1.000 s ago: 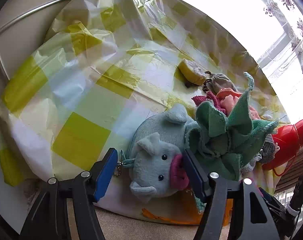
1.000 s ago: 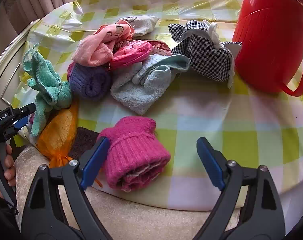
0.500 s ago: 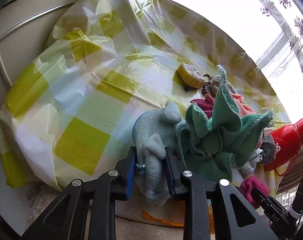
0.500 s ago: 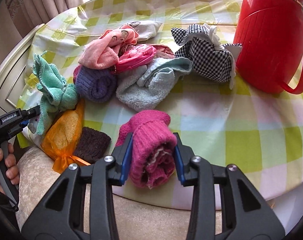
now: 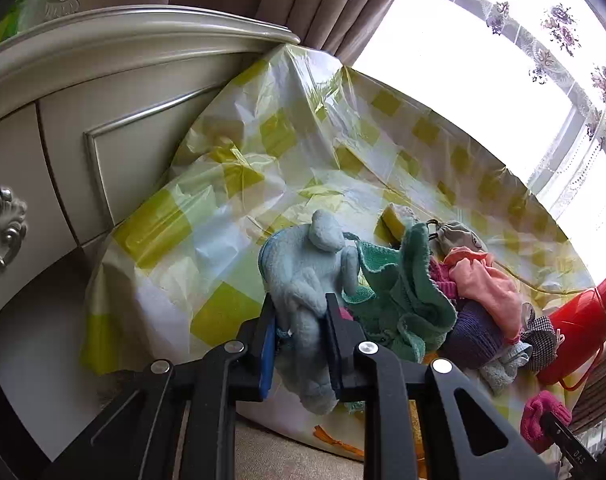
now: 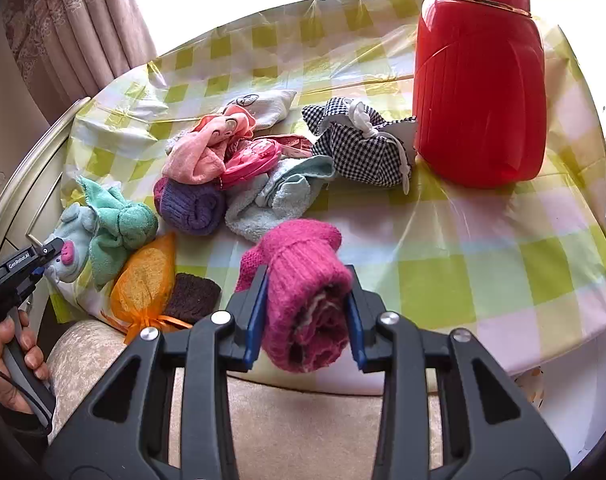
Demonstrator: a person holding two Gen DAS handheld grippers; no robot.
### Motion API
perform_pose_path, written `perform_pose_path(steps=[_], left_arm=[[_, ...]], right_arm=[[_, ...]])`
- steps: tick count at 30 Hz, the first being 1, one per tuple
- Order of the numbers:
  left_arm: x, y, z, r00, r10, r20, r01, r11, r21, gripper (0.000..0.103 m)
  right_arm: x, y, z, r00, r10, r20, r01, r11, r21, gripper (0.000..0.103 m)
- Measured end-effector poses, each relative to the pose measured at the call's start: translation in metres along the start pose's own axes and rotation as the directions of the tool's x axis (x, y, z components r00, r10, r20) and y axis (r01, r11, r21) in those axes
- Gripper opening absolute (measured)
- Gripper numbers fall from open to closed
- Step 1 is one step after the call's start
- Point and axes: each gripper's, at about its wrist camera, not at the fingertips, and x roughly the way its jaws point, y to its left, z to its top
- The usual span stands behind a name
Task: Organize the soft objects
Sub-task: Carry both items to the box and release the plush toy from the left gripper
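My left gripper [image 5: 299,344] is shut on a light blue plush pig [image 5: 311,276] and holds it lifted at the table's near left edge; the pig also shows in the right wrist view [image 6: 69,248]. My right gripper [image 6: 305,320] is shut on a rolled pink knit hat [image 6: 303,280], raised over the table's front edge. A green towel [image 5: 399,300] lies beside the pig. A pile of soft items lies mid-table: purple roll [image 6: 191,204], peach cloth [image 6: 203,148], light blue cloth [image 6: 275,200], checked pouch [image 6: 359,148].
A red plastic jug [image 6: 479,92] stands at the back right. An orange mesh bag [image 6: 147,276] and a dark brown pad [image 6: 193,298] lie at the front edge. A yellow-checked cloth [image 6: 483,264] covers the table. A cream cabinet [image 5: 63,120] stands left.
Both grippers closed, the left on the plush pig and the right on the pink hat. Both have since lifted and drawn back toward the near edge with their objects.
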Motion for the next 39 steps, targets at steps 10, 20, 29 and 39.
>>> perform_pose_path(steps=[10,20,29,39], left_arm=[[-0.058,-0.029,-0.010,0.991,-0.127,0.051,0.123,0.990,0.073,0.022],[-0.083,-0.140,-0.069,0.890,-0.428,-0.160,0.455,0.863,0.219,0.022],[-0.101,-0.248,-0.153,0.689,-0.555,-0.467,0.710,0.645,0.280,0.022],[-0.122,-0.315,-0.220,0.557,-0.516,-0.651,0.820,0.463,0.336,0.023]], right_arm=[[-0.055,-0.045,-0.014,0.998,-0.043,0.048,0.039,0.997,0.068,0.038],[-0.135,-0.134,-0.047,0.977,-0.194,0.086,0.171,0.958,0.229,0.038],[-0.181,-0.174,-0.070,0.959,-0.259,0.114,0.215,0.930,0.299,0.038],[-0.210,-0.208,-0.096,0.944,-0.308,0.121,0.242,0.893,0.380,0.038]])
